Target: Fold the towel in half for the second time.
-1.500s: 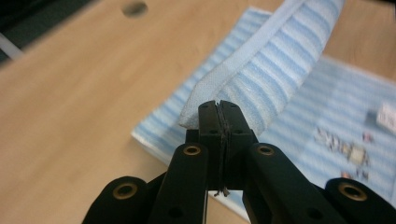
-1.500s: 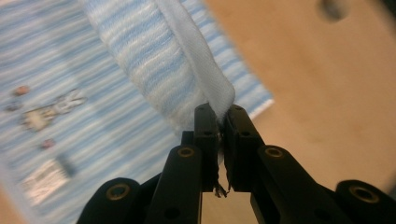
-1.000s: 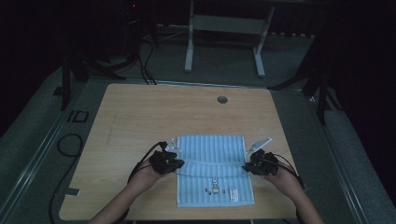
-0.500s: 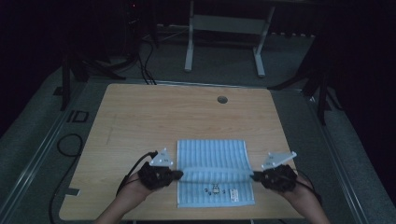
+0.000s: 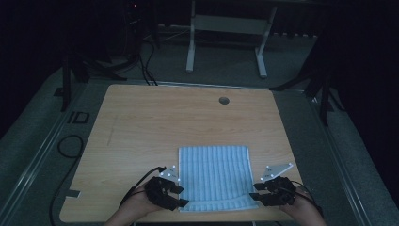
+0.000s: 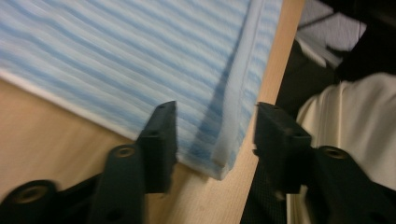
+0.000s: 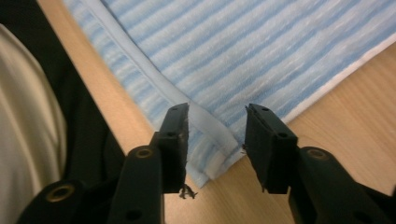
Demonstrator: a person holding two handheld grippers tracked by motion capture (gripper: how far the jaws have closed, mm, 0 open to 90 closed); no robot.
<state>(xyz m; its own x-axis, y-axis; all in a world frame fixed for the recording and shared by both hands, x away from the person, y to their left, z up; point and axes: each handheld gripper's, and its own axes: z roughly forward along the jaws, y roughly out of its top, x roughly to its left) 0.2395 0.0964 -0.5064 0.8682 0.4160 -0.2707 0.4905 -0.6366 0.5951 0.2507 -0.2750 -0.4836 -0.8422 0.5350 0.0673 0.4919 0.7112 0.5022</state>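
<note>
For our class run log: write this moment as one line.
cloth: folded, flat on table | left gripper: jaws just opened, near-left corner | right gripper: jaws just opened, near-right corner

The cloth [image 5: 214, 176] lies on the table [image 5: 155, 122] at its near edge. The left gripper [image 5: 175, 197] sits at its near left corner, the right gripper [image 5: 260, 193] at its near right corner.

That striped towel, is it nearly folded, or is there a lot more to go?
One fold looks done: the towel lies doubled on the table, its layered hem along the near edge. Right now the left claw and the right claw sit at its two near corners, jaws just opened, pads off the cloth, so they are letting go. Probably left: at least one more fold, since it is still a broad rectangle.
</note>
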